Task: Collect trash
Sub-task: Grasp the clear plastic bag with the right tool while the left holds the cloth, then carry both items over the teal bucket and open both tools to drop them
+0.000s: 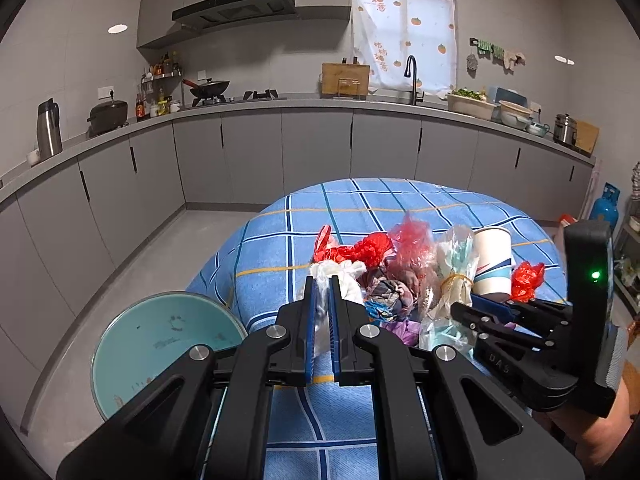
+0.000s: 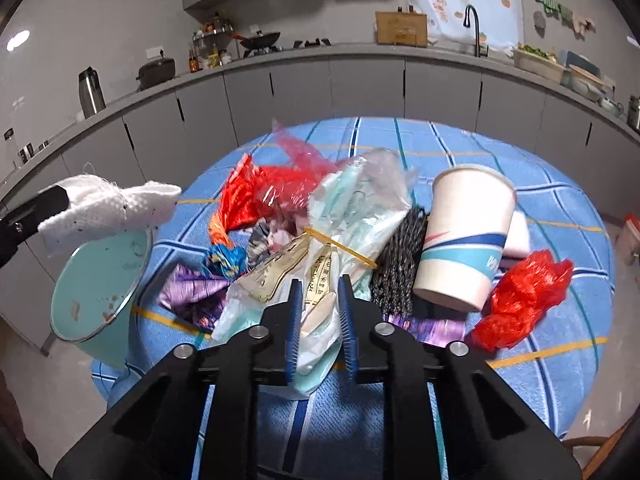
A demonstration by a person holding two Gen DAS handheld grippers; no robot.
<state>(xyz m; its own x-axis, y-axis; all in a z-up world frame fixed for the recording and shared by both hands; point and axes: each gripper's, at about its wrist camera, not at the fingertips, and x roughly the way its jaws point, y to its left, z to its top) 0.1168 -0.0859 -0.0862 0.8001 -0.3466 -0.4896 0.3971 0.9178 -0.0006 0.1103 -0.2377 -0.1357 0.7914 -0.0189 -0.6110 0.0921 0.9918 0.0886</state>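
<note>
While left tool (image 1: 323, 280) pinches knitted white rag (image 2: 116, 204).

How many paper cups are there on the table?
1. The paper cup stands tilted on the right of the trash pile on the table, beside the red plastic bag. More cups may be hidden under the pile.

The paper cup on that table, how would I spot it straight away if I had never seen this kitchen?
Start at the round table with the blue checked cloth, then find the heap of crumpled trash in its middle. At the heap's right edge stands the paper cup, tilted, beside a red plastic bag. It alone is stiff and smooth: white, with blue and teal bands.
</note>
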